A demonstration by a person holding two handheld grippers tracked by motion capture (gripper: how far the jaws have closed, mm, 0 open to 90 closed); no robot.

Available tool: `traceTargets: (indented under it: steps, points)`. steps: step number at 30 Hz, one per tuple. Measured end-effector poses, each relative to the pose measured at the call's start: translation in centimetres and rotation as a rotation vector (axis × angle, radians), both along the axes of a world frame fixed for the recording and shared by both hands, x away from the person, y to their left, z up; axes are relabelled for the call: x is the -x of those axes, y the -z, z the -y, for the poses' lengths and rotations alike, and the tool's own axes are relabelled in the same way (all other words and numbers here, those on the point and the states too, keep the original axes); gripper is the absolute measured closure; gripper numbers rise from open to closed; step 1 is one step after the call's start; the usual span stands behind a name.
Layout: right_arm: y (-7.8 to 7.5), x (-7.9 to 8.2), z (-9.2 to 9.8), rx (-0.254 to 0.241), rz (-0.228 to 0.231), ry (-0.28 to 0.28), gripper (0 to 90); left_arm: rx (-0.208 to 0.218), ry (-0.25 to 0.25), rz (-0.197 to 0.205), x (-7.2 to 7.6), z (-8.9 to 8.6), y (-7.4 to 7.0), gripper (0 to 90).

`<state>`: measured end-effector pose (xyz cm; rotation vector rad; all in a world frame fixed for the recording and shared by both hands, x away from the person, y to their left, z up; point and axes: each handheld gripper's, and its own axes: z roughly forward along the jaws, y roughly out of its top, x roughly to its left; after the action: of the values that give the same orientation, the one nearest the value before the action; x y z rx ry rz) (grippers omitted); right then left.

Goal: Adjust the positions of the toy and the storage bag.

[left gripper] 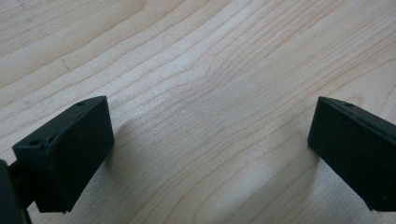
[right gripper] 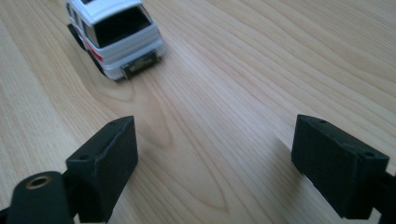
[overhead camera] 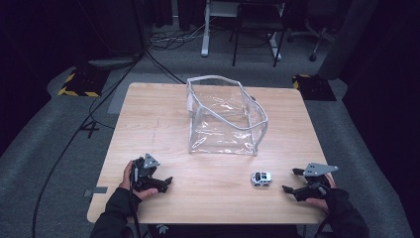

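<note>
Right gripper [overhead camera: 293, 181], jaws spread and empty, faces the toy car [overhead camera: 261, 178] for a grasp; left gripper [overhead camera: 167, 182] rests released; clear pouch [overhead camera: 225, 116] stands open beyond.

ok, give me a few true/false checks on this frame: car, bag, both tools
1. The toy car lies inside the clear bag. False: it sits on the table, in front of the bag.
2. The right tool is open, nothing between its jaws. True.
3. The car is nearer the right tool than the left tool. True.
4. The left tool grips the bag's rim. False: it is open over bare wood, well clear of the bag.
5. The bag stands open at the top. True.
</note>
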<state>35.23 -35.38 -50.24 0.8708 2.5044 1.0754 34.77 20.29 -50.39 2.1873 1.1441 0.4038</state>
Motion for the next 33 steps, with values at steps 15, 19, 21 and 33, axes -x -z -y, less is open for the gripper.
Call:
traceTargets:
  steps: [15,19,21,33]
  points:
    - [0.1,-0.6,-4.5,-0.005,-0.007,-0.153,14.1,0.000,-0.001,0.000,0.0,0.0,0.0,0.6]
    - [0.0,-0.8,-5.2,0.006,-0.004,-0.185,14.1,0.000,0.000,0.000,0.0,0.0,0.0,0.5]
    - [0.0,-0.8,-5.6,-0.001,-0.009,-0.191,14.1,0.000,-0.001,0.000,0.0,0.0,0.0,0.6]
    - [0.1,-1.4,-7.4,-0.013,-0.013,-0.209,16.5,0.000,-0.001,0.000,0.0,0.0,0.0,0.5]
